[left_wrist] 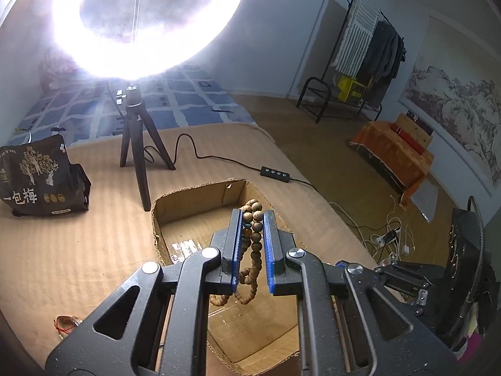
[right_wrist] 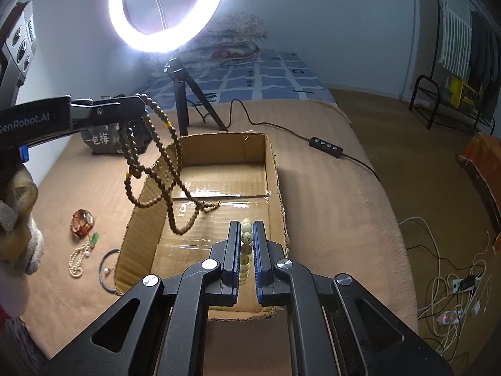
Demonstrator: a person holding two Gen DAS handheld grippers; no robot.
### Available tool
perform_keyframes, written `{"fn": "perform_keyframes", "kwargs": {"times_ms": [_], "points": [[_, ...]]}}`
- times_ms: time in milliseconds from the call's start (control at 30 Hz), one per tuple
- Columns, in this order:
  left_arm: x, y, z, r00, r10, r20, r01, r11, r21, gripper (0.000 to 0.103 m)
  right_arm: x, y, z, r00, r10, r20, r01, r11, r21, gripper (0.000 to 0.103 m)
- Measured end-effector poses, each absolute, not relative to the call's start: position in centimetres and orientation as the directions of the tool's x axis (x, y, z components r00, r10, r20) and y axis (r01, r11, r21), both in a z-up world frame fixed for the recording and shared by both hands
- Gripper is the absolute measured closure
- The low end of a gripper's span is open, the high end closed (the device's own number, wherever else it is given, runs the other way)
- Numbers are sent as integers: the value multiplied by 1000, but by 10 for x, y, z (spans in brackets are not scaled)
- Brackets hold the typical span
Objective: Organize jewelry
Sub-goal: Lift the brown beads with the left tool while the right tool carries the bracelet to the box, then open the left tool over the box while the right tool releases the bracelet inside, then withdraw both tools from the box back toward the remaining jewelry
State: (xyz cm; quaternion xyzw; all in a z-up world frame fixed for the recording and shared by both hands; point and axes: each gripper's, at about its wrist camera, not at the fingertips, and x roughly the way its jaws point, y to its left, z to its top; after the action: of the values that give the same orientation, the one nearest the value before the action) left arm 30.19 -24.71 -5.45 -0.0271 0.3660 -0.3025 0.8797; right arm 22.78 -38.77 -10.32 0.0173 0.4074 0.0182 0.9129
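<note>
Beads everywhere, and both grippers are over the cardboard box (right_wrist: 271,169). The left gripper (left_wrist: 253,216) has its jaws pinched nearly together on a long strand of brown wooden beads (left_wrist: 253,235); in the right wrist view that strand (right_wrist: 162,169) dangles in loops from the left gripper (right_wrist: 137,101), draping past the box's left wall with its lowest loop hanging above the box floor. The right gripper (right_wrist: 246,228) is clamped tight on a string of pale, cream-coloured beads (right_wrist: 246,237), held above the near end of the box, just inside its front wall. The box itself sits open-topped on a tan blanket (right_wrist: 328,188), its taped floor shining under the ring light (right_wrist: 166,9), which stands on a tripod just beyond the box's far wall. Left of the box, on the blanket, more pieces lie: an amber-coloured bangle with red cord (right_wrist: 82,223), a pearl strand (right_wrist: 76,261) and a thin dark cord necklace (right_wrist: 105,271) lying against the box's near-left corner. A black snack bag (left_wrist: 40,178) sits beyond the box's far-left corner.
</note>
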Motion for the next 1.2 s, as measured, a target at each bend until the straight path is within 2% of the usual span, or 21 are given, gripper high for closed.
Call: {"fn": "perform_keyframes", "kwargs": {"times_ms": [233,267,333,367,400,967,1000,1033,1067,1100,1200], "points": [[304,-251,-52,546,-541,-640,515,819,-252,92,226,-388,-103,665,47,-746,-23,999,43,96],[303,-252,-52,543,-538,-644,513,820,-252,92,226,-387,-103,665,46,-746,-22,999,42,94],[303,-251,-52,542,-536,-647,510,822,-254,88,225,-387,-102,667,47,-744,-23,999,43,78],[302,-249,-51,544,-536,-645,510,822,-254,86,223,-386,-101,672,46,-739,-21,999,42,63],[302,-248,-51,546,-536,-644,509,822,-253,85,222,-386,-100,676,45,-736,-21,999,42,55],[274,-184,-21,605,-516,-606,500,839,-215,84,199,-364,-78,702,38,-711,-34,999,20,54],[272,-175,-19,610,-515,-602,496,841,-217,79,198,-362,-77,703,41,-710,-38,999,20,54],[271,-165,-16,616,-514,-597,491,843,-219,70,197,-358,-75,705,44,-708,-44,999,18,54],[269,-157,-15,623,-513,-591,488,845,-218,66,195,-355,-73,707,45,-706,-48,999,16,54],[268,-150,-13,632,-507,-586,483,849,-214,63,194,-352,-72,709,47,-704,-53,998,13,54],[265,-119,-10,662,-478,-578,461,867,-188,63,190,-339,-69,714,64,-697,-78,997,12,54]]}}
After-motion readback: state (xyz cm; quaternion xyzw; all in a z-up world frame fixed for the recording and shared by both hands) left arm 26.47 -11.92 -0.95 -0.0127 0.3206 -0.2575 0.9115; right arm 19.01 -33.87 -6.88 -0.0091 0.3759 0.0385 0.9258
